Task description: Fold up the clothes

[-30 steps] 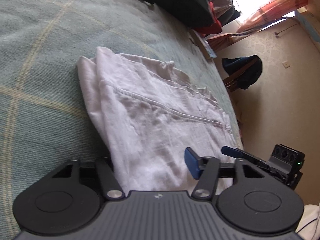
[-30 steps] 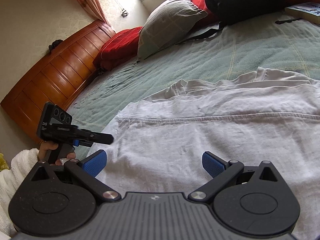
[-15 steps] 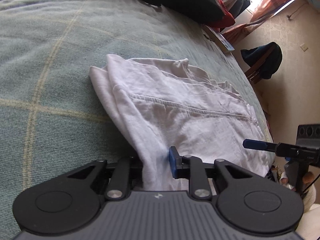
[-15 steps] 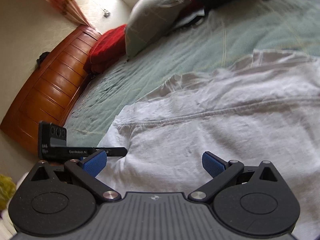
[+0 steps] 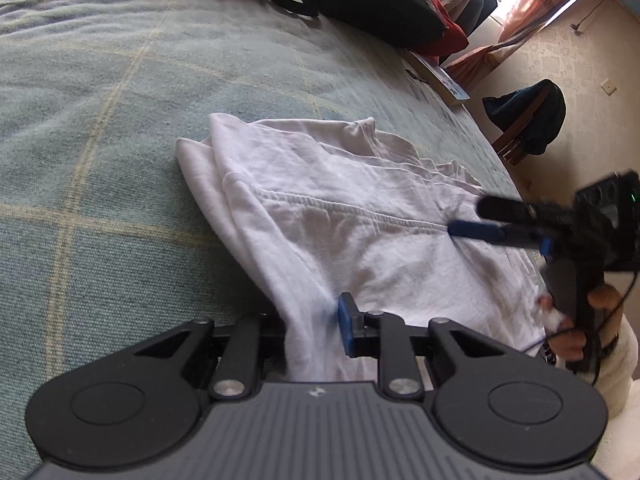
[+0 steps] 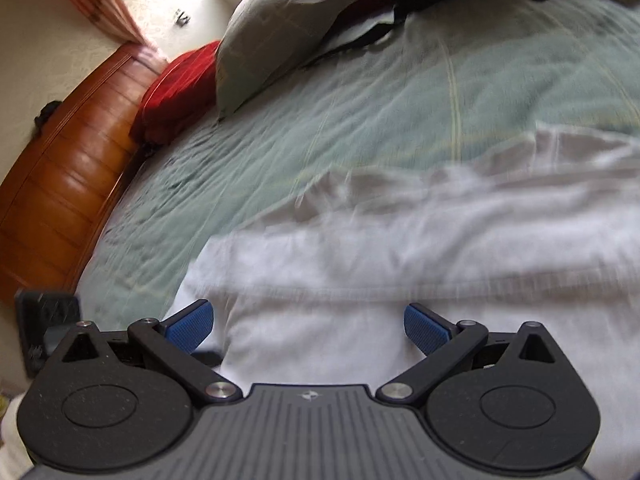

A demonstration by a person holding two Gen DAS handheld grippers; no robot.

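The white garment in the middle of the left wrist view is soft, thin cloth with wrinkles and a stitched seam. The bedspread under it is rougher woven cloth, green with pale lines. The left gripper at the bottom is matt black plastic with ridges, shiny metal pins and a blue rubbery pad. The right gripper looks the same, and its blue pads have a bumpy grid. At the left of the right wrist view, the headboard is glossy brown wood. The grey pillow is smooth cloth.
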